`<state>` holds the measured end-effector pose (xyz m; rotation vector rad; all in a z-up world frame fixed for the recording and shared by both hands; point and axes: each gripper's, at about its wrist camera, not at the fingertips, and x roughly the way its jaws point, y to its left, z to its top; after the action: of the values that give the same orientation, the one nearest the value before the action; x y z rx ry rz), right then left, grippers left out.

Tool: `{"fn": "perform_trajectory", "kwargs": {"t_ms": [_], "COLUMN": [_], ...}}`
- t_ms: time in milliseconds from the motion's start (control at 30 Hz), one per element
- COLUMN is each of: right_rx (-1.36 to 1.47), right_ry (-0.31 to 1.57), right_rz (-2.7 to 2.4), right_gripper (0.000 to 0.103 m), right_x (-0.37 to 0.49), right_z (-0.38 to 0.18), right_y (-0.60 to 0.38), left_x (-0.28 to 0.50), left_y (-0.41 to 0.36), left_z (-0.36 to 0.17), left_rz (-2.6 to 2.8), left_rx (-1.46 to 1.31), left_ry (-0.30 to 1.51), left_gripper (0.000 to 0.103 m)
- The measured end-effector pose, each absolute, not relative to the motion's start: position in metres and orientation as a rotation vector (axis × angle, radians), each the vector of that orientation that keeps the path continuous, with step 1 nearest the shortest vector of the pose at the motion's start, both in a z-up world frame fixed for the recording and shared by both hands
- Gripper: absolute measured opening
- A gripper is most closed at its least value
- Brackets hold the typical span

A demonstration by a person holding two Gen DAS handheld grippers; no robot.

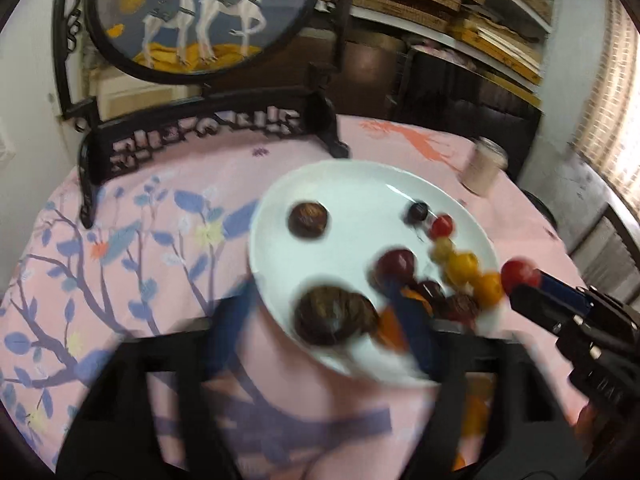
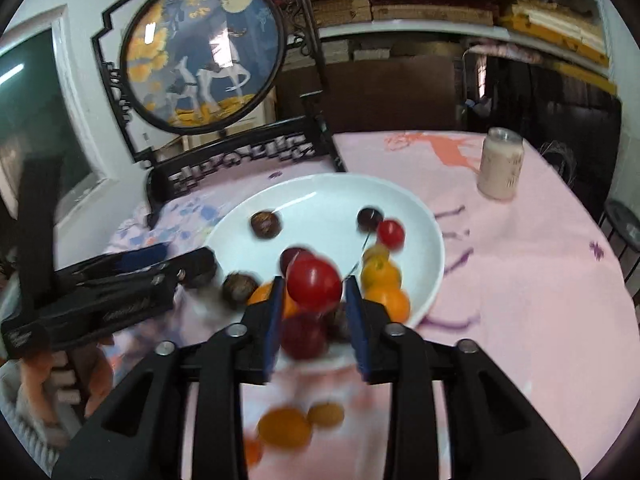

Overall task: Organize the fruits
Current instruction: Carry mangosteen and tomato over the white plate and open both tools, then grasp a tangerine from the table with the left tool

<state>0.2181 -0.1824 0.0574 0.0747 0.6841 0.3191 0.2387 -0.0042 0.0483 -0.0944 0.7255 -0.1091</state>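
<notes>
- Fruits: mostly gathered in the white plate (image 2: 434, 240) on the pink tablecloth (image 2: 520, 280); a few orange ones (image 2: 284, 428) lie loose on the cloth below the right gripper, seen only in the right wrist view.
- Left gripper (image 2: 200, 268): at the plate's left rim; jaws blurred in both views, so their state cannot be told.
- Right gripper (image 2: 316, 292): jaws close on either side of a red fruit (image 2: 314, 284), apparently grasping it above the plate's near side.
- Step judged: placing the red fruit; next calls for lowering onto a bare patch, then parting the jaws.
- Left wrist view alone shows the red fruit at the plate's right rim.
</notes>
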Motion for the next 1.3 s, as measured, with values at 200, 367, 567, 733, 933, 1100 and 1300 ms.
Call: {"fn": "perform_trajectory", "kwargs": {"t_ms": [200,367,567,733,933,1100,1300], "right_rx": [0.122,0.126,0.157,0.203,0.218,0.215,0.219], "right_ry": [0.708,0.711,0.598,0.477,0.489,0.516,0.530], "right_rz": [0.378,0.379,0.279,0.209,0.241,0.252,0.271], "right_gripper": [0.038,0.057,0.082,0.102,0.102,0.102,0.102], "right_x": [0.220,0.210,0.170,0.138,0.131,0.134,0.133], "right_z": [0.045,0.049,0.062,0.068,0.071,0.069,0.070], "right_y": [-0.197,-0.203,-0.230,-0.251,-0.257,-0.256,-0.255], "left_x": [0.241,0.228,0.179,0.144,0.129,0.131,0.137], "left_y": [0.002,-0.009,-0.020,-0.031,-0.041,-0.055,-0.015], "left_z": [0.042,0.038,0.033,0.021,0.020,0.003,0.012], "left_rz": [-0.145,-0.163,-0.259,-0.312,-0.402,-0.359,-0.156], "left_rx": [-0.108,-0.043,0.020,0.086,0.053,0.143,0.116], "left_ry": [0.745,0.749,0.760,0.783,0.785,0.831,0.788], "left_gripper": [0.086,0.086,0.087,0.087,0.087,0.089,0.089]}}
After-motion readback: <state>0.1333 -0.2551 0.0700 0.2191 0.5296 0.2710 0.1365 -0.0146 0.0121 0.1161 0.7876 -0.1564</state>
